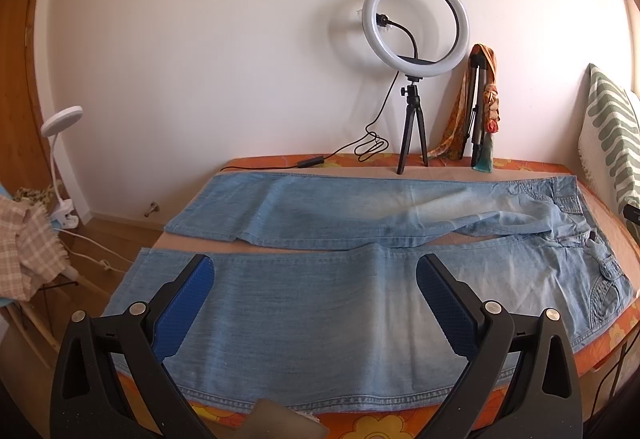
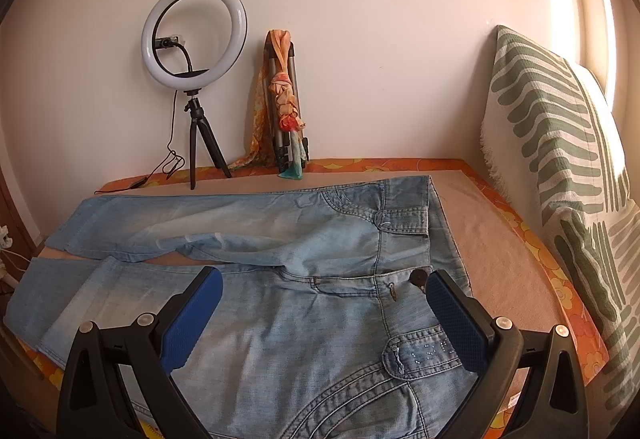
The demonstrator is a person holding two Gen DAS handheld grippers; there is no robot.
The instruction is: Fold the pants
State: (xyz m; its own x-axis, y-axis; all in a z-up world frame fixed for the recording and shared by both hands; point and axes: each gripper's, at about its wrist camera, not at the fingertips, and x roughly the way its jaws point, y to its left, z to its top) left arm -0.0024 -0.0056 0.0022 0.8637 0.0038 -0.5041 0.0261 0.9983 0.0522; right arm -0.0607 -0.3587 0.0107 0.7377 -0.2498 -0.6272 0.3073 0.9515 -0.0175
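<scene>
Light blue jeans (image 1: pixel 320 311) lie spread flat on the bed, legs to the left and waist to the right. The two legs lie side by side, a narrow gap between them. My left gripper (image 1: pixel 314 271) is open and empty, hovering over the near leg. In the right wrist view the jeans (image 2: pixel 304 323) show their waistband, button and pocket. My right gripper (image 2: pixel 324 283) is open and empty above the hip and pocket area near the waist.
The bed has an orange flowered cover (image 1: pixel 360 425). A ring light on a tripod (image 1: pixel 414 23) with its cable and a folded tripod with a scarf (image 1: pixel 482 107) stand at the far edge by the wall. A green-striped cushion (image 2: pixel 560 159) leans at the right. A chair with cloth (image 1: pixel 24 251) is left.
</scene>
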